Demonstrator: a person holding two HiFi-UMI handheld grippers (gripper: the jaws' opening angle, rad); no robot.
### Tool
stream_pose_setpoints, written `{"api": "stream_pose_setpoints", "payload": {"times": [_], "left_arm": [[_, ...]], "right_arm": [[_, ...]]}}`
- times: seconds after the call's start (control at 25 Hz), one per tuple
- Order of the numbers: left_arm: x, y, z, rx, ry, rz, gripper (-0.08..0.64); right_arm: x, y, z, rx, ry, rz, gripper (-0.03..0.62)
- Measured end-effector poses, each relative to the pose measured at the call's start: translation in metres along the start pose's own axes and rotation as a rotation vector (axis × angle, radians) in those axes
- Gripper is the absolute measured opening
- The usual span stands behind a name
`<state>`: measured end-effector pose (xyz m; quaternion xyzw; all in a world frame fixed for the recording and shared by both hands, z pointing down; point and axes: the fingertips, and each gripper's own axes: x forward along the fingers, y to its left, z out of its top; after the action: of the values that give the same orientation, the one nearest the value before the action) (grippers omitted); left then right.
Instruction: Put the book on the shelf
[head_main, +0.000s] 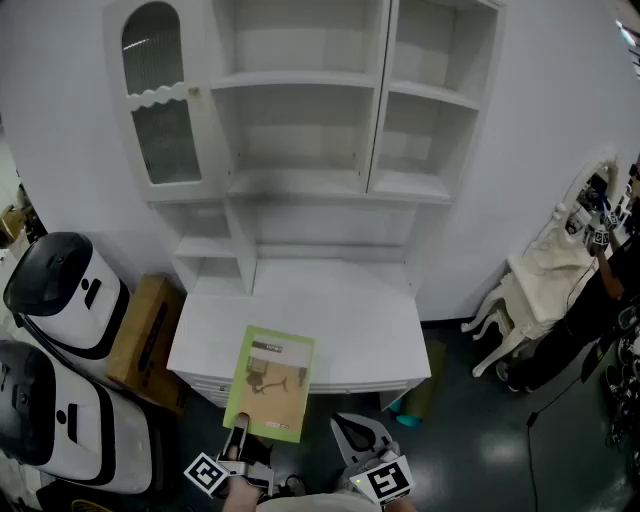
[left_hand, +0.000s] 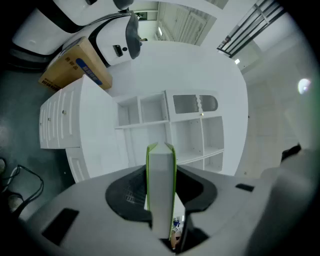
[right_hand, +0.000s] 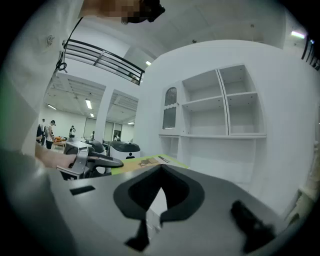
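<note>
Here left hand-held gripper (head_main: 239, 430) pinches book (head_main: 271, 382) above desk (head_main: 340, 320) edge — right hand-held gripper (head_main: 360, 433) closed, empty.

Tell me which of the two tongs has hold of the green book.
The left tongs, with its jaws clamped on the near edge of the green book. The right tongs beside it holds nothing.
</note>
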<state>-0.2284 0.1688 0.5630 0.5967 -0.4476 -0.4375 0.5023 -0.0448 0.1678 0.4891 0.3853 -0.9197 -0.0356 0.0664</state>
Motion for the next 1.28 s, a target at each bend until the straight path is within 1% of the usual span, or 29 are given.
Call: {"api": "stream_pose_setpoints", "payload": {"times": [0.12,0.24,0.32,0.44,0.56,0.68,0.8,0.88,1.0,1.12,1.28], "left_arm": [[0.003,0.000,-0.018,-0.030,0.007,0.009,0.146],[0.009,-0.002,-0.033,-0.029,0.024,0.015,0.146],[0.015,-0.007,-0.039,-0.036,0.023,0.005,0.146],[0.022,-0.010,-0.046,-0.045,0.013,0.002,0.146],[0.026,-0.011,-0.055,-0.045,0.011,0.006,0.146],[0.029,-0.014,-0.067,-0.053,0.011,0.010,0.146],[0.033,-0.016,-0.081,-0.061,0.004,0.008,0.146],[0.033,-0.016,-0.091,-0.067,-0.005,0.010,0.146],[0.033,-0.018,-0.105,-0.089,-0.010,0.007,0.146],[0.031,-0.019,-0.116,-0.090,-0.014,0.012,0.146],[0.025,-0.017,-0.124,-0.102,-0.030,0.031,0.146]], "right_arm": [[-0.008,-0.011,0.002,0.005,-0.010,0.001,0.012],[-0.015,-0.020,0.000,0.000,-0.008,0.004,0.012],[-0.019,-0.026,0.001,0.029,-0.026,0.006,0.012],[-0.025,-0.035,-0.002,0.101,-0.047,0.017,0.012],[-0.033,-0.044,-0.008,0.098,-0.039,0.007,0.012],[-0.043,-0.051,-0.012,0.122,-0.038,0.010,0.012],[-0.053,-0.058,-0.017,0.153,-0.026,0.037,0.012],[-0.062,-0.062,-0.023,0.150,-0.018,0.055,0.012],[-0.072,-0.065,-0.018,0.159,-0.053,0.111,0.012],[-0.079,-0.068,-0.019,0.133,-0.050,0.137,0.012],[-0.085,-0.067,-0.028,0.124,-0.028,0.186,0.012]]}}
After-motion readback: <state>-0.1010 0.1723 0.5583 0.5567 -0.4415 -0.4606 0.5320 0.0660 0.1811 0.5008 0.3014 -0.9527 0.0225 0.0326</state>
